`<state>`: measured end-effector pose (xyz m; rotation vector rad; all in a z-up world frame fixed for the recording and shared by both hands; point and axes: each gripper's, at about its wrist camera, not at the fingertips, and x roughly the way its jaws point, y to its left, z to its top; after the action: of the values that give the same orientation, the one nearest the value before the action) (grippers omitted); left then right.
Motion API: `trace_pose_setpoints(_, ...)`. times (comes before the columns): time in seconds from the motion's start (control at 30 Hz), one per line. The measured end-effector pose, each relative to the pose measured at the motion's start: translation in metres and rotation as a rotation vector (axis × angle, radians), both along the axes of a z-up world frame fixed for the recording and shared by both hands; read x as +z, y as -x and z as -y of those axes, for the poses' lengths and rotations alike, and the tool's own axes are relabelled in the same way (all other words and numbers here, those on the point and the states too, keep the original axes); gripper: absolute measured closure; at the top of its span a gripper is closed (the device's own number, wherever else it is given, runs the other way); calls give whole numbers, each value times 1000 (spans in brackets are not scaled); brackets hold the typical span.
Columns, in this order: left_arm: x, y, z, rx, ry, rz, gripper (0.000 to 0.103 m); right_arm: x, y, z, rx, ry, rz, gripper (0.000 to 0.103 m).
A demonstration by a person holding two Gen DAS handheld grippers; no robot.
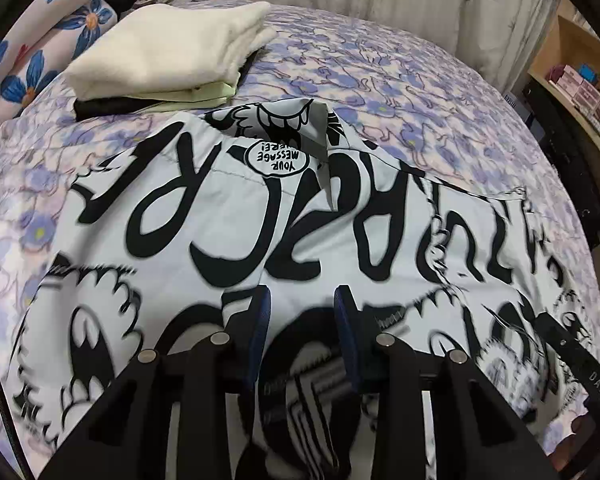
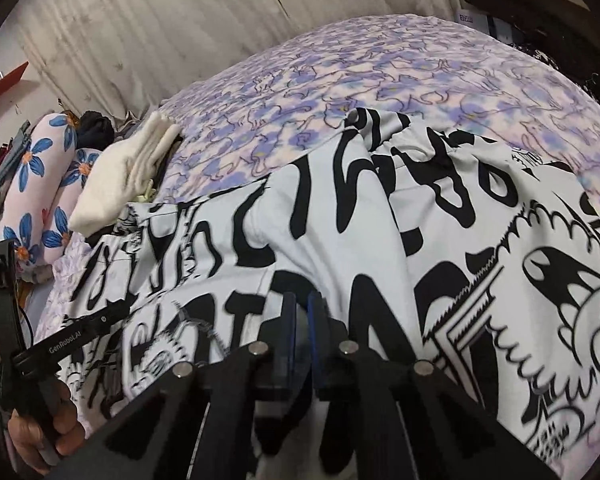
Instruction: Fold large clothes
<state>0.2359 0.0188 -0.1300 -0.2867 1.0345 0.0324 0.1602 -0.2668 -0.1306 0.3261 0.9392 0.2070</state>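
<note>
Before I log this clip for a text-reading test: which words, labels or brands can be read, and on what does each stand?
"YOUR MESSAGE HERE!", upside down, last word partly hidden: white bubble on the shirt.
"GenRobot.AI": left gripper's side bar.
"DAS": black bar.
Shirt's big black lettering: warped, unreadable.
Shelf boxes: too small.

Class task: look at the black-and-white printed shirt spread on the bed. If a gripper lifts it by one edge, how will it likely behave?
The printed shirt probably droops: it already lies in soft folds on the bed. It looks thin, so likely light. The right hand-held gripper appears shut on a ridge of it.
</note>
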Motion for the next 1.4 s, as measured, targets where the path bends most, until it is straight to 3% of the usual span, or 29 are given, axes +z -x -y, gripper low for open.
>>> trace_pose_setpoints(0.3,31,57,-5,-14,-13,18,69,17,43,-14,27,-2,4,97)
trace_pose_setpoints(0.73,39,111,-8,-29,-4,16,66,21,86,-37,87,37,4,96)
trace_pose_setpoints(0.83,38,121,-11,-28,1,12,65,24,95,-43,100,57,14,86)
trace_pose_setpoints(0.93,36,128,-16,-26,-3,3,56,25,103,-48,110,72,30,74)
trace_pose_setpoints(1.07,30,137,-26,-9,-8,-7,55,27,108,-53,126,72,36,73)
trace_pose_setpoints(1.27,7,147,-48,19,74,-62,52,27,108,-60,142,68,45,73)
trace_pose_setpoints(1.4,-15,152,-64,44,179,-79,51,23,105,-64,145,62,41,73)
